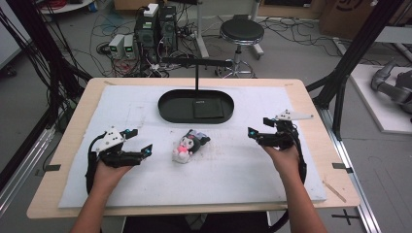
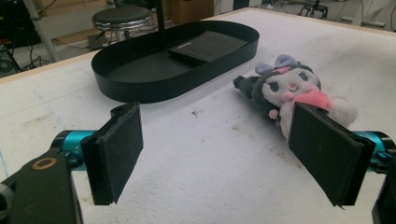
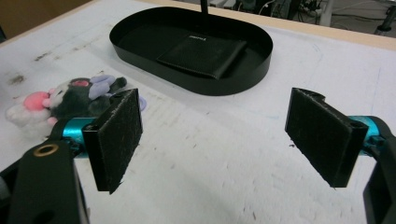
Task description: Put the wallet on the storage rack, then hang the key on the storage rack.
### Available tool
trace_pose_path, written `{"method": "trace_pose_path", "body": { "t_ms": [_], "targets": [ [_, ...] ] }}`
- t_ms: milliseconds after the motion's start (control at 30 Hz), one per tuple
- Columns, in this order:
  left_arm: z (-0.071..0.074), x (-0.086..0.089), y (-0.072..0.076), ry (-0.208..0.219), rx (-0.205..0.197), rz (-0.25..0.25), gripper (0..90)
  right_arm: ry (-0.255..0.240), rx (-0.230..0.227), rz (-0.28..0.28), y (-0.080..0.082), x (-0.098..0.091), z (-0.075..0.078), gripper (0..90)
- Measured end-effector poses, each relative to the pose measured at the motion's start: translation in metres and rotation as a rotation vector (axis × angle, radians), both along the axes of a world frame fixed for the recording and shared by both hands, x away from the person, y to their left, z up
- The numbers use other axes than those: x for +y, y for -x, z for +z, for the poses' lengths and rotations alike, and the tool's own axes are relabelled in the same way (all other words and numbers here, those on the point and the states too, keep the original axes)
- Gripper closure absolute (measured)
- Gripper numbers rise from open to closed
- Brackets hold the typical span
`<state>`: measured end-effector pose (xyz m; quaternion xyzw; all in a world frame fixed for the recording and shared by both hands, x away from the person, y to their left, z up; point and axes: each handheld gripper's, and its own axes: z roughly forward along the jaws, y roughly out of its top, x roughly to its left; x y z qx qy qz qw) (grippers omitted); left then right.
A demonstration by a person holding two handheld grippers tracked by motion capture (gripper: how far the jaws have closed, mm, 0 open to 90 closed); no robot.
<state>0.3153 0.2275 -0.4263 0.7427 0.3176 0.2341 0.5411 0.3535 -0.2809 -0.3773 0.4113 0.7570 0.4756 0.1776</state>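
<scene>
Between the two hands, on the white worktop (image 1: 97,189), lies the plush toy (image 1: 188,144), just short of the black tray (image 1: 167,110). Left tool (image 1: 138,145) and right tool (image 1: 256,132) both gape empty. Pickup seems pending: next, one tool must straddle the toy.

Left gripper (image 1: 138,143) and right gripper (image 1: 256,127) both gape, seemingly empty
</scene>
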Motion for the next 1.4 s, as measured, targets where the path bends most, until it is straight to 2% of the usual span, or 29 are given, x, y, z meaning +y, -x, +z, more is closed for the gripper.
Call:
{"method": "trace_pose_path", "body": {
  "t_ms": [67, 200, 267, 433, 567, 700, 833, 867, 900, 1067, 1133, 1167, 1200, 1267, 1333, 1400],
  "targets": [
    [-0.001, 0.0, 0.001, 0.014, 0.01, -0.003, 17.6, -0.032, -0.01, -0.01, 0.006, -0.006, -0.012, 19.5],
    [-0.002, -0.002, 0.0, 0.019, 0.018, -0.006, 17.4, -0.033, -0.009, -0.019, 0.007, -0.009, -0.023, 19.5],
    [-0.004, -0.005, -0.002, 0.013, 0.025, -0.011, 17.0, -0.015, -0.002, -0.023, 0.004, -0.011, -0.025, 19.4],
    [-0.003, -0.006, -0.002, 0.025, 0.025, -0.012, 16.6, -0.028, -0.018, -0.031, 0.007, -0.014, -0.023, 19.4],
    [-0.003, -0.007, -0.003, 0.036, 0.041, -0.014, 16.6, -0.015, -0.024, -0.041, 0.01, -0.016, -0.024, 19.5],
    [0.0, -0.013, -0.002, 0.024, 0.05, -0.019, 16.6, -0.019, -0.042, -0.05, 0.011, -0.018, -0.023, 19.4],
    [0.008, -0.021, -0.004, 0.054, 0.075, -0.032, 16.6, -0.005, -0.042, -0.06, 0.011, -0.018, -0.023, 19.4],
    [0.013, -0.028, -0.007, 0.067, 0.086, -0.038, 16.5, 0.0, -0.04, -0.064, 0.01, -0.019, -0.023, 19.5],
    [0.013, -0.028, -0.007, 0.067, 0.086, -0.038, 16.3, 0.0, -0.04, -0.064, 0.01, -0.019, -0.023, 19.5],
    [0.017, -0.055, -0.019, 0.041, 0.123, -0.048, 15.5, -0.006, -0.044, -0.085, 0.01, -0.024, -0.023, 19.5],
    [0.016, -0.072, -0.027, 0.028, 0.153, -0.065, 12.6, -0.006, -0.045, -0.089, 0.009, -0.025, -0.023, 19.5],
    [0.015, -0.085, -0.033, 0.009, 0.181, -0.081, 12.2, -0.008, -0.042, -0.09, 0.009, -0.026, -0.023, 19.4],
    [0.015, -0.085, -0.033, 0.009, 0.181, -0.081, 12.2, -0.012, -0.041, -0.091, 0.009, -0.026, -0.023, 19.4],
    [0.013, -0.1, -0.038, -0.015, 0.196, -0.09, 12.3, -0.013, -0.042, -0.094, 0.008, -0.026, -0.024, 19.4],
    [0.007, -0.116, -0.045, -0.031, 0.229, -0.085, 12.3, -0.014, -0.038, -0.098, 0.008, -0.026, -0.024, 19.4],
    [0.006, -0.119, -0.047, -0.04, 0.236, -0.088, 12.3, -0.012, -0.037, -0.099, 0.008, -0.026, -0.024, 19.4]
  ]
}}
